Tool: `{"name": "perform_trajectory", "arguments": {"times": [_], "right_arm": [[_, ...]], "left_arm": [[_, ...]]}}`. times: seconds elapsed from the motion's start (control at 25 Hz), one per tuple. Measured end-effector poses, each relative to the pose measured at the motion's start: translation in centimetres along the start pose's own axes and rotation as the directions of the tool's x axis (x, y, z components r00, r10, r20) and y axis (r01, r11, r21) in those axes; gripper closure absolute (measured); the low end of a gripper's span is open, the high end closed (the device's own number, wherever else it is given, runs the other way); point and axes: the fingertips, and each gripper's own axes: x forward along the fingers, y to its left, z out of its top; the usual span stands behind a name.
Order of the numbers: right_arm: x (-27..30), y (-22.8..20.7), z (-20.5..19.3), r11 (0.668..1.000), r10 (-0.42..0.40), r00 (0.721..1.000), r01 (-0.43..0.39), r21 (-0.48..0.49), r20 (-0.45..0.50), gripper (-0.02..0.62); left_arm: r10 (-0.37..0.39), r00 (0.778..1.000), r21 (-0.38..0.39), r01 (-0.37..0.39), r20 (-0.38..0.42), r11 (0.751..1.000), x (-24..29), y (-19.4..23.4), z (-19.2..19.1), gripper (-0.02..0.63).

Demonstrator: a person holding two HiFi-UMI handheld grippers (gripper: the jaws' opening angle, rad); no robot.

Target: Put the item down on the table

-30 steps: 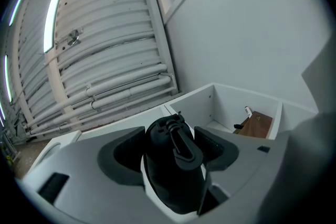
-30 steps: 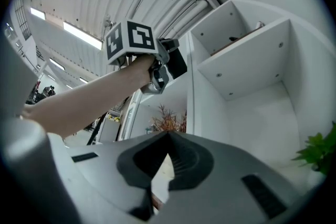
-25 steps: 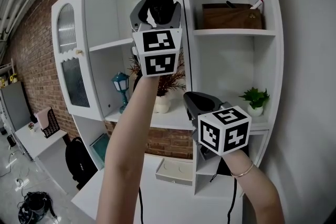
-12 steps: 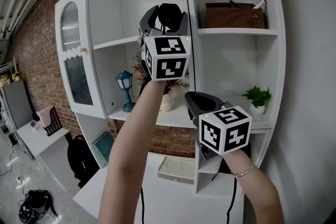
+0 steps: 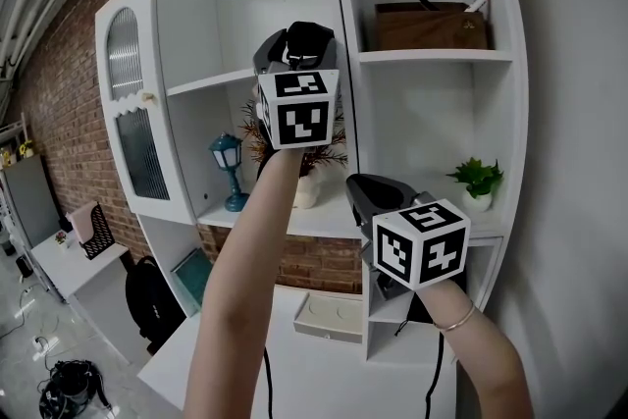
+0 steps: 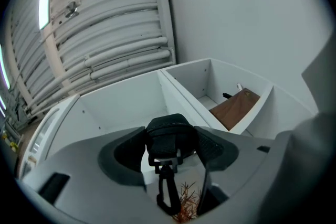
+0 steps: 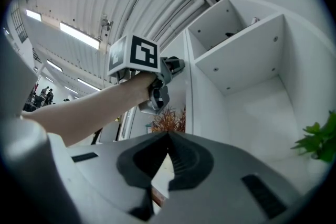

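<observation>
1. The white shelf unit [image 5: 345, 64] fills the scene. It stands against a red brick wall [image 5: 59, 64], under a ribbed white ceiling.
2. The white table [image 5: 324, 378] lies at the foot of the shelf unit, and a black backpack [image 5: 147, 294] sits on the floor at the unit's lower left.
3. On the shelf unit, a wooden box [image 5: 432, 26] occupies the upper right compartment. A small green plant [image 5: 478, 182] stands in the right compartment below it, and a blue lantern [image 5: 228, 167] and a dried plant [image 5: 319, 152] share the middle left shelf.
4. My left gripper [image 5: 299, 34] is raised in front of the shelf unit's centre divider, level with the upper shelves and tilted upward. Its jaws are clamped on a black pouch [image 6: 169, 136].
5. The pouch is pinched between my left pads, well above the table. Its zip faces the camera and a black clip dangles beneath it.
6. My right gripper [image 5: 378, 191] is held lower, before the shelf unit's right middle compartment. Its jaws are pressed together with nothing between them.
</observation>
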Motion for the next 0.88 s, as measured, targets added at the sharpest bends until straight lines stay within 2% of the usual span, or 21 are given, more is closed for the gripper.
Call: {"name": "perform_trajectory", "arguments": {"times": [0.12, 0.28, 0.44, 0.68, 0.88], "right_arm": [[-0.1, -0.1, -0.2, 1.0, -0.002, 1.0, 0.002, 0.001, -0.005, 0.594], [-0.3, 0.0, -0.3, 1.0, -0.005, 1.0, 0.005, 0.002, -0.009, 0.594], [-0.7, 0.1, -0.2, 1.0, -0.009, 1.0, 0.009, 0.003, -0.007, 0.594], [-1.3, 0.4, -0.3, 1.0, -0.01, 1.0, 0.01, 0.007, -0.011, 0.594], [-2.1, 0.4, -0.9, 1.0, -0.02, 1.0, 0.02, 0.02, -0.024, 0.594]], "left_arm": [[-0.002, 1.0, -0.092, 0.001, -0.01, 0.996, 0.0, 0.6, -0.7, 0.316], [-0.01, 1.0, -0.123, 0.007, -0.029, 0.992, -0.1, 0.6, -0.9, 0.322], [-0.062, 0.997, -0.202, 0.051, -0.052, 0.978, -0.2, 0.2, -1.3, 0.303], [-0.067, 0.996, -0.206, 0.053, -0.062, 0.977, -1.3, 0.0, -1.5, 0.245], [-0.091, 0.995, -0.217, 0.078, -0.047, 0.973, -3.7, -0.7, -2.1, 0.241]]}}
